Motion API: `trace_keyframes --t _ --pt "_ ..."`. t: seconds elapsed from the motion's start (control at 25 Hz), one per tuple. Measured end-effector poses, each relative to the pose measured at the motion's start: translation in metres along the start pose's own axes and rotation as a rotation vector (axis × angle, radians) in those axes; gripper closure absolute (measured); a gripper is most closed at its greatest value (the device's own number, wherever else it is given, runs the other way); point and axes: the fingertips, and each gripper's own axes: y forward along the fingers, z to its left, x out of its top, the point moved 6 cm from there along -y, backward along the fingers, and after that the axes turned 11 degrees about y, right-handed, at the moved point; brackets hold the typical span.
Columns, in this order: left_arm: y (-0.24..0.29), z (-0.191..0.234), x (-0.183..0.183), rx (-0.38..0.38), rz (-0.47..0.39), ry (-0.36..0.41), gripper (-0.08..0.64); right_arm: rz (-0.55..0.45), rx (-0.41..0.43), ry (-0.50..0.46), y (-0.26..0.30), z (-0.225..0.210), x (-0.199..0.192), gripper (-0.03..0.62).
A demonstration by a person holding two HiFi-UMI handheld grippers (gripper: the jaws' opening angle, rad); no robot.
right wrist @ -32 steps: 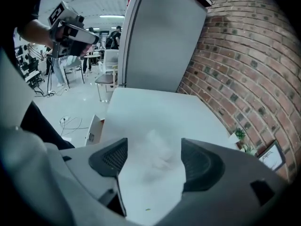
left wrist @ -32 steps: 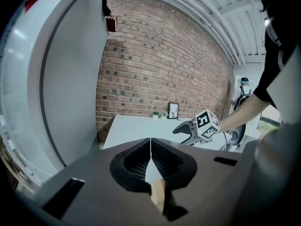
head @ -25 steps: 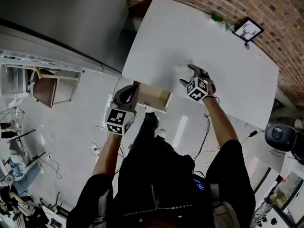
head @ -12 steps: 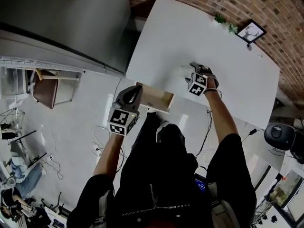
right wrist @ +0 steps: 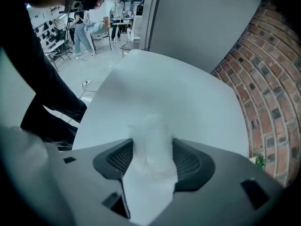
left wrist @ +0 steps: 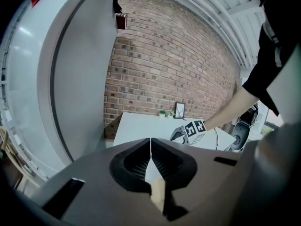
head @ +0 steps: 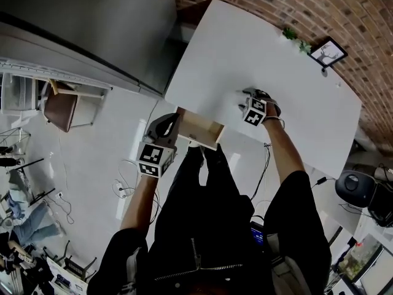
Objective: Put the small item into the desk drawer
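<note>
A small pale translucent item (right wrist: 150, 135) stands on the white desk (head: 264, 60) and fills the gap in my right gripper (right wrist: 151, 157). Its jaws are closing, and both pads touch the item's sides. In the head view the right gripper (head: 245, 98) rests on the desk, a little beyond the open wooden drawer (head: 199, 129). My left gripper (head: 167, 123) hovers at the drawer's left end. In its own view the left gripper (left wrist: 150, 154) is shut with nothing between the pads, and a sliver of pale wood shows below them.
A framed picture (head: 325, 40) and a small plant (head: 293, 34) stand at the desk's far edge, against the brick wall. A tall grey panel (head: 92, 23) rises to the left. On the floor are a brown chair (head: 61, 112), cables, and an office chair (head: 356, 183).
The right gripper has moved forward over the small item, which now sits between its jaws. The left gripper has stayed at the drawer's left end.
</note>
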Motion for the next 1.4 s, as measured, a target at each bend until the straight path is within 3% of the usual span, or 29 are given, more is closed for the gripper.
trace_keyframes --t 0.2,0.8,1.4 --pt "-0.006 -0.007 0.004 0.051 0.007 -0.01 0.537 -0.042 0.012 0.018 0.0 0.01 -0.004 0.408" --pt "-0.015 -0.035 0.015 0.226 -0.002 -0.054 0.537 -0.287 0.016 0.218 -0.023 0.017 -0.003 0.414" --pt "-0.056 -0.021 0.013 0.409 -0.032 -0.066 0.537 -0.446 0.095 0.164 -0.054 0.042 0.054 0.414"
